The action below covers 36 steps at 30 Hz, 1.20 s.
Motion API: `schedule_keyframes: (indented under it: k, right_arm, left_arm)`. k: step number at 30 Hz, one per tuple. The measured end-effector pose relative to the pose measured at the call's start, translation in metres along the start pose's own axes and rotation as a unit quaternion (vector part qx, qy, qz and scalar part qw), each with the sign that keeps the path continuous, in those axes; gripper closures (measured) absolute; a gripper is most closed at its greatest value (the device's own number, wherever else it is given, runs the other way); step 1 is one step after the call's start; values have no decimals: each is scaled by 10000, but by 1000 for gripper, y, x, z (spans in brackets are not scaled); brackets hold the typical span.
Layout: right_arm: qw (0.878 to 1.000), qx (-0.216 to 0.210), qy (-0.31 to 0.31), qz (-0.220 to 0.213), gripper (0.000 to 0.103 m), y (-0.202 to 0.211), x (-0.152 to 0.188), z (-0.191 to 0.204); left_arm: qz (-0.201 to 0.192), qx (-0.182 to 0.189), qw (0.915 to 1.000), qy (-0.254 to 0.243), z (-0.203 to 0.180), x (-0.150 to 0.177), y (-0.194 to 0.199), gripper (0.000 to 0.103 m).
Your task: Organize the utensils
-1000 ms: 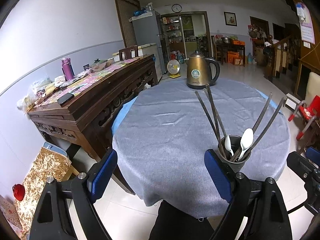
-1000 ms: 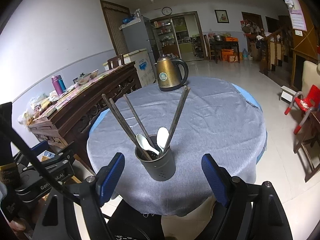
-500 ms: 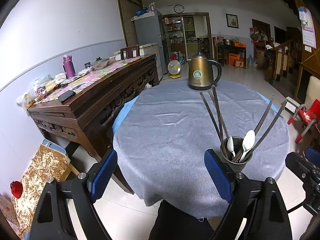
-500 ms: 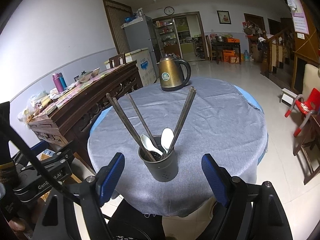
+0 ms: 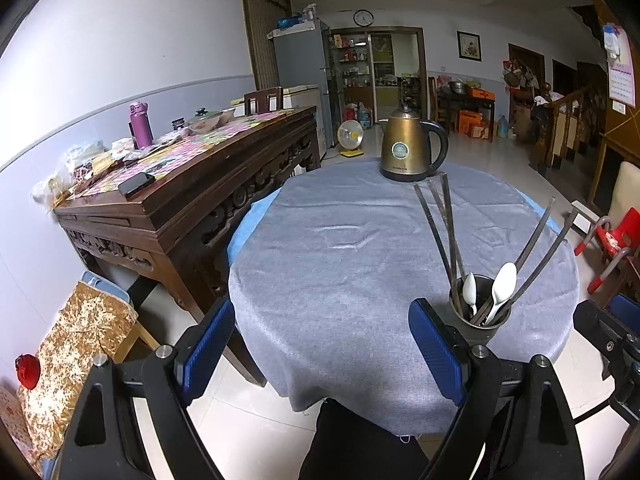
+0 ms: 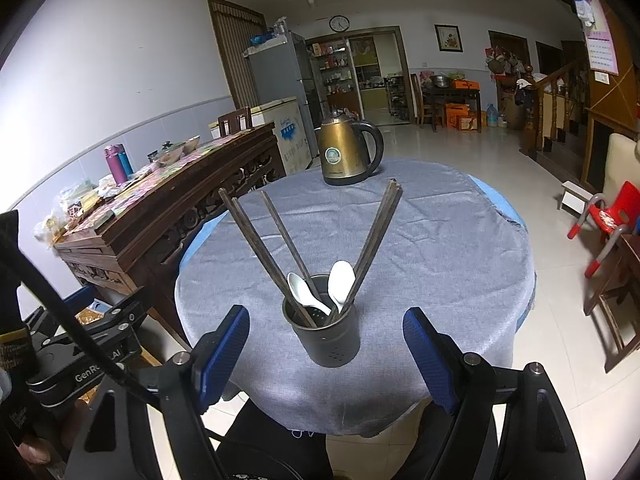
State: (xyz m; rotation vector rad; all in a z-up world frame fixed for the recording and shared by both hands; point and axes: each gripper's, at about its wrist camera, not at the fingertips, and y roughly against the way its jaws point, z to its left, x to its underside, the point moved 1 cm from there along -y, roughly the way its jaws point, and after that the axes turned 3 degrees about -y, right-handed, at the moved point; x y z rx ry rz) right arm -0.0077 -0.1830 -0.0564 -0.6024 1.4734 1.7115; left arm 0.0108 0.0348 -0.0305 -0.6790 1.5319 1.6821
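Note:
A dark grey utensil cup (image 6: pixel 326 338) stands near the front edge of the round table (image 6: pixel 440 248). It holds several dark chopsticks (image 6: pixel 260 248) fanned out and two white spoons (image 6: pixel 342 284). The cup also shows in the left wrist view (image 5: pixel 480 320), low right, with the spoons (image 5: pixel 503 284) in it. My right gripper (image 6: pixel 325 346) is open and empty, held back from the table with the cup seen between its blue pads. My left gripper (image 5: pixel 324 346) is open and empty, to the left of the cup.
A gold electric kettle (image 6: pixel 348 152) stands at the table's far side. A dark wooden sideboard (image 5: pixel 192 184) cluttered with bottles and bowls runs along the left wall. A red child's chair (image 6: pixel 608 220) sits right of the table. Tiled floor surrounds the table.
Both grippers have drifted slightly back and up from the table. The cup and utensils have not moved. Both grippers stay open.

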Motion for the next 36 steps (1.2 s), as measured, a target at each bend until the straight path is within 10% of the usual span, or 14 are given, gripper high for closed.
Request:
schedule_keyframes:
  k: [36]
  right_arm:
    - [10000, 55, 3, -26, 20, -19, -3, -1]
  left_arm:
    - [135, 182, 9996, 163, 10, -8, -35, 14]
